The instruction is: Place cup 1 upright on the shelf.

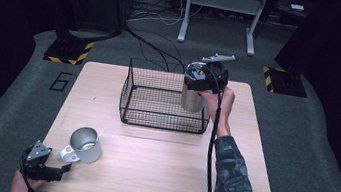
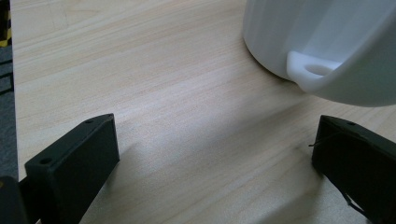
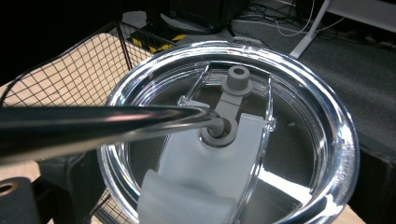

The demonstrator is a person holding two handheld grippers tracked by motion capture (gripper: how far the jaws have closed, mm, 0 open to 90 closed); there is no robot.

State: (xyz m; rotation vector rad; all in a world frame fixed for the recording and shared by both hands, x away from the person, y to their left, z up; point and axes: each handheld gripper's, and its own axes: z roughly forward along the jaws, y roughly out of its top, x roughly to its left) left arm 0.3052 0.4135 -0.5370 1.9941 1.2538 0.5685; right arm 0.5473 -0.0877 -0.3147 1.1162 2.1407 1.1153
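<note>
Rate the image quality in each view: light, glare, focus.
High view: table evenly lit, surroundings nearly black, soft overall. Left gripper view: the white mug is washed out and blurred by closeness, wood grain sharper, soft shadows under the tongs. Right gripper view: bright glare on the clear lid; the straw up close is blurred.

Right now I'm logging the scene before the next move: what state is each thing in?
steel tumbler: upright, held up at the basket's right end, clear lid on, metal straw through the lid.
white mug: upright on the table, empty, handle toward the left gripper.
wire basket: upright on the table, looks empty.
left gripper: open, apart from the mug.
right gripper: shut on the tumbler.
</note>
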